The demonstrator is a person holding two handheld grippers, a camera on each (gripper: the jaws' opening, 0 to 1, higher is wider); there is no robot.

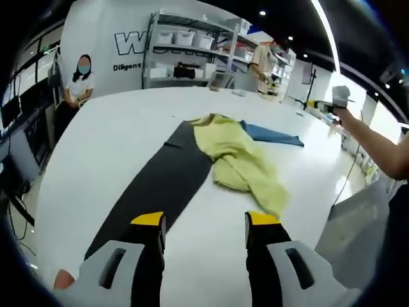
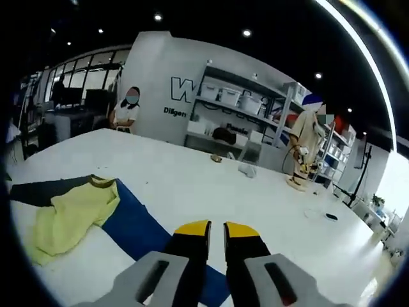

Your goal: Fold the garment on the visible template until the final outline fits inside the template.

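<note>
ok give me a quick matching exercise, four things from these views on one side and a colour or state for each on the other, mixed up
Things:
1. garment
2. long strip under the garment
3. strip beside the garment
4. left claw

Colour or state:
a. blue
b. open, holding nothing
c. yellow, crumpled
d. dark grey, lying flat on the white table

Pairs: 1-c, 2-d, 3-a, 4-b
</note>
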